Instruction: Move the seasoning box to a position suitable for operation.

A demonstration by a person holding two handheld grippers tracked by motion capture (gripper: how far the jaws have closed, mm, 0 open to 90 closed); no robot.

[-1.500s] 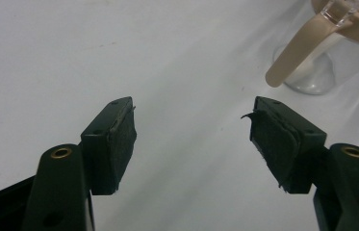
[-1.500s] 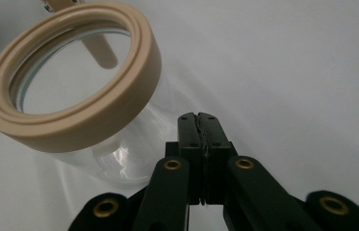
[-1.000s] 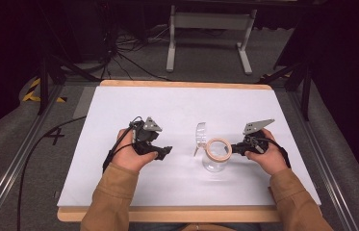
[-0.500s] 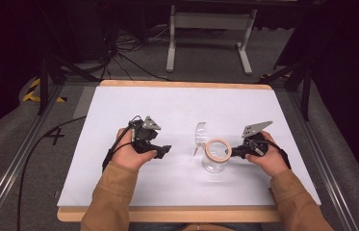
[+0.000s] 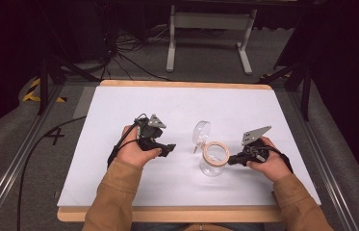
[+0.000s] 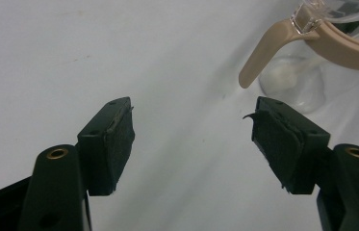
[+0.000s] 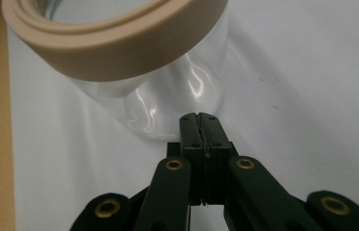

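Observation:
A clear jar (image 5: 214,163) with a beige rim (image 5: 216,152) stands on the white table (image 5: 119,101), right of centre. Its clear lid (image 5: 200,132) is flipped up at the back left. My right gripper (image 5: 231,160) lies just right of the jar, jaws shut with nothing between them. In the right gripper view the shut tips (image 7: 199,118) point at the jar's lower wall (image 7: 177,96), under the beige rim (image 7: 119,53); contact is unclear. My left gripper (image 5: 170,148) stands open left of the jar. Its spread fingers (image 6: 114,139) aim toward the jar (image 6: 297,82) and a beige tab (image 6: 263,53).
The table's wooden edge (image 5: 167,214) runs along the front. Dark floor with cables (image 5: 119,53) and a metal stand (image 5: 206,29) lie beyond the far edge. White table surface stretches to the left and behind the jar.
My right gripper has sunk slightly beside the jar. The left gripper and the jar have stayed put.

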